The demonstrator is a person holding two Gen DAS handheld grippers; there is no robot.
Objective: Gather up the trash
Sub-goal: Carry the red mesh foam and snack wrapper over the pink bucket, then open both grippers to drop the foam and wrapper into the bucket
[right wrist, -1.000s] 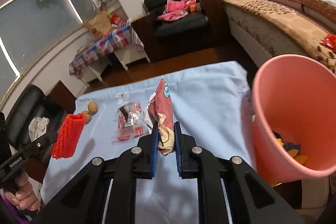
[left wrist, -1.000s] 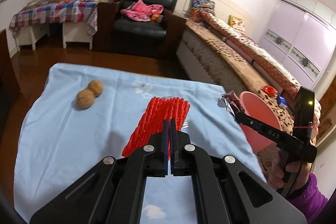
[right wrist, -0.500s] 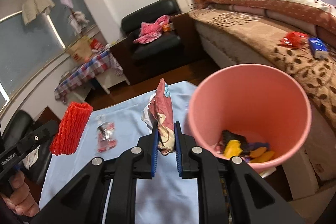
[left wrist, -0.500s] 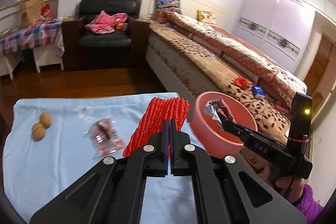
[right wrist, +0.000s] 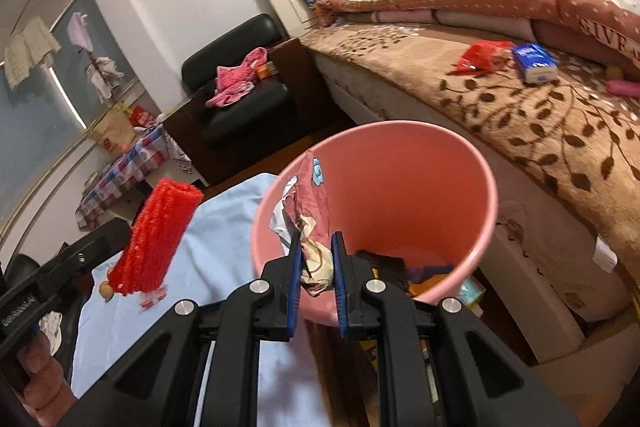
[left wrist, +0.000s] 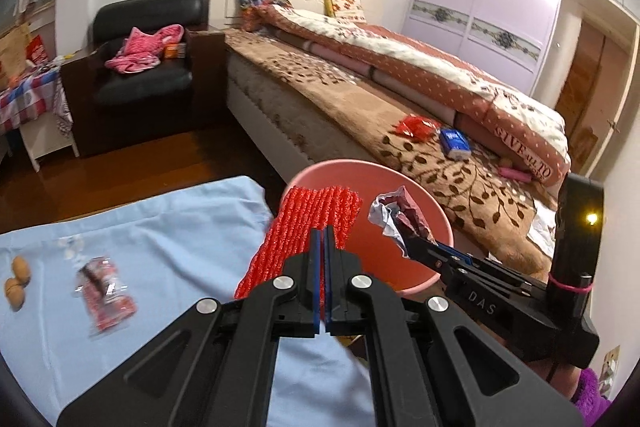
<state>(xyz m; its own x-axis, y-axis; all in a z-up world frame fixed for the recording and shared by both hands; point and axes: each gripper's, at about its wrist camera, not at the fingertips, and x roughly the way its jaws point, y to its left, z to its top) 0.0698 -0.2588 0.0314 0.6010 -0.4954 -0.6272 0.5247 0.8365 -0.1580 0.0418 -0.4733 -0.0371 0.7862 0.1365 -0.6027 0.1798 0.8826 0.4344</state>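
Observation:
My left gripper [left wrist: 322, 239] is shut on a red foam net sleeve [left wrist: 304, 231] and holds it up at the near rim of the pink bin [left wrist: 384, 259]. The sleeve also shows in the right wrist view [right wrist: 160, 239]. My right gripper [right wrist: 314, 247] is shut on a crumpled snack wrapper [right wrist: 310, 211] and holds it over the near rim of the pink bin [right wrist: 420, 187], which has several scraps inside. The wrapper also shows in the left wrist view [left wrist: 394, 213]. A clear red-printed wrapper [left wrist: 102, 285] and two walnuts [left wrist: 16, 281] lie on the light blue cloth [left wrist: 168, 247].
A bed [left wrist: 400, 99] with a brown leaf-pattern blanket runs beside the bin, with a red packet [left wrist: 416, 127] and a blue pack [left wrist: 456, 143] on it. A black armchair [left wrist: 148, 67] stands behind the table, across dark wood floor.
Both grippers have swung right from the table toward the pink bin, carrying the red sleeve and the snack wrapper. The bin now sits directly ahead of both.

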